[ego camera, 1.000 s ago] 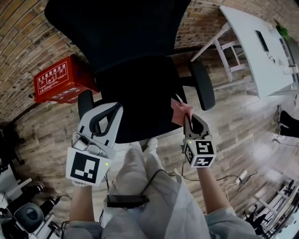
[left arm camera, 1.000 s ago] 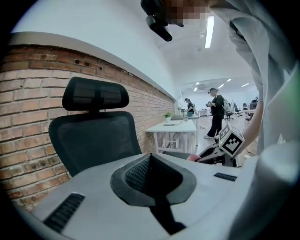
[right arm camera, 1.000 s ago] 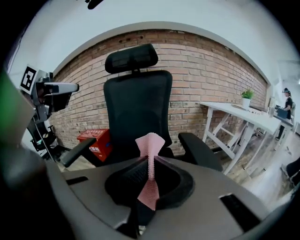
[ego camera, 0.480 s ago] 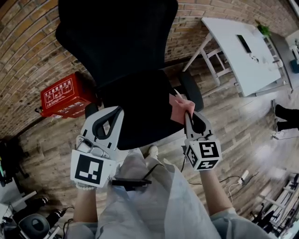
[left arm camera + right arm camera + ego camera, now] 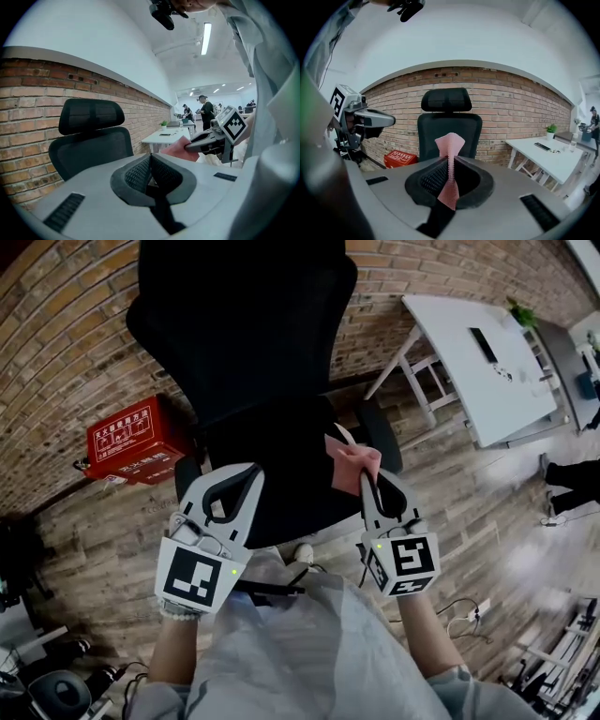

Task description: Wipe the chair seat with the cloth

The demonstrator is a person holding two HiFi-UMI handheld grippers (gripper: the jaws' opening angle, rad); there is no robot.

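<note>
Right gripper (image 5: 367, 482) jaws pinched tight on pink cloth (image 5: 351, 457), over right edge of chair seat (image 5: 281, 474), frame centre. Left gripper (image 5: 249, 472) jaws closed, empty, lower left of the seat. Risks: the narrow pinch slips under drag; the unbraced seat swivels away.

The head view looks steeply down, close above the chair (image 5: 281, 474). Both gripper views look level along their jaws toward its back and the brick wall (image 5: 511, 112). The left gripper view also catches the right gripper (image 5: 188, 146), and the right gripper view the left gripper (image 5: 391, 123).
</note>
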